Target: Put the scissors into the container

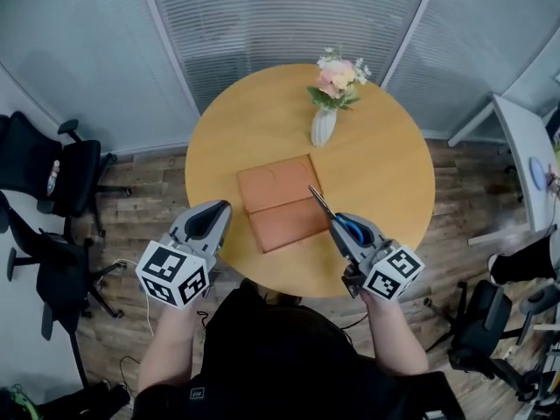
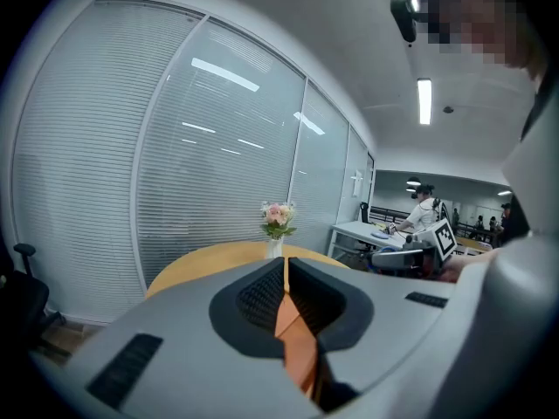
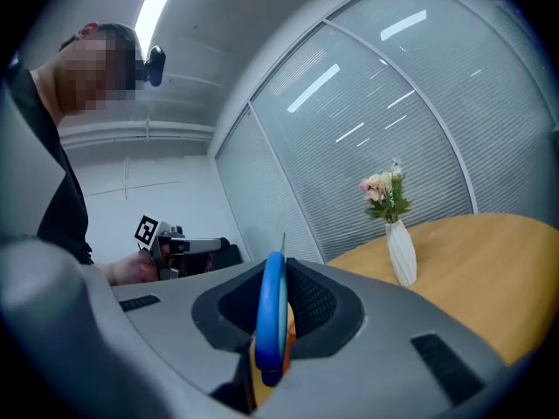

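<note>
The blue-handled steel scissors [image 1: 325, 208] are not in the container; I have them clamped in my right tongs [image 1: 339, 224]. In the right gripper view the blue handle loop [image 3: 272, 308] stands on edge between the two dark pads, which press on it from both sides. From the head view the closed blades point away from me and to the left. Their tip lies over the right edge of the flat orange-brown rectangular container [image 1: 278, 204]. I cannot tell whether the tip touches it.

The container lies near the middle of the round pale wooden worktop [image 1: 385, 173] and shows as two flat panels side by side.

My left tongs [image 1: 219, 210] sit over the near left rim of the worktop, just beside the container's near left corner. In the left gripper view their pads [image 2: 286, 278] are drawn together with nothing held, and only a thin slit shows the orange surface beyond.

Farther back stands a white ribbed vase with pink and white flowers [image 1: 323, 125], apart from the container. Black office chairs [image 1: 52, 169] stand on the wooden floor [image 1: 144, 199] to my left.
</note>
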Demonstrator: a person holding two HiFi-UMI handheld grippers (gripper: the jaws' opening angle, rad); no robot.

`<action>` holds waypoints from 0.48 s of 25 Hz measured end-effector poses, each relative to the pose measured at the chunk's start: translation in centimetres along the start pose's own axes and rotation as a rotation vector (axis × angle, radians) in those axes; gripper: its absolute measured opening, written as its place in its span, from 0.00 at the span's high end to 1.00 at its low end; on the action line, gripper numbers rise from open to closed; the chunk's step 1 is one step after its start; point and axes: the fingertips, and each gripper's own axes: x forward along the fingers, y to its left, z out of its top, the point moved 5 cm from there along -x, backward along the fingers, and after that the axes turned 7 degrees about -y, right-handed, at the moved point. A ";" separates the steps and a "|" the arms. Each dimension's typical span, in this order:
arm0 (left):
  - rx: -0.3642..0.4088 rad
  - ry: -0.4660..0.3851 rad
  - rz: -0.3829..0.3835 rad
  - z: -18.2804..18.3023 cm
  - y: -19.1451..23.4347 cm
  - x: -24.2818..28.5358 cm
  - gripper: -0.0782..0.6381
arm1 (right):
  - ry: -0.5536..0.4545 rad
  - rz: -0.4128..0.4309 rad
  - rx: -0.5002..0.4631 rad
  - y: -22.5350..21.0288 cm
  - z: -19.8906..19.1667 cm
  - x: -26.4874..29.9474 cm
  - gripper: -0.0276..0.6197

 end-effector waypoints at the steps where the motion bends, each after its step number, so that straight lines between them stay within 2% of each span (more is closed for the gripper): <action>1: -0.003 0.005 -0.002 -0.1 0.2 0.2 0.85 | 0.009 -0.003 -0.002 -0.2 -0.3 0.2 0.86; 8: -0.007 0.003 -0.034 0.4 2.3 2.0 0.85 | 0.186 -0.004 -0.014 -2.3 -4.4 2.3 0.86; 12: -0.049 0.029 -0.042 -1.0 3.3 2.9 0.85 | 0.273 0.021 -0.013 -3.1 -6.5 3.5 0.86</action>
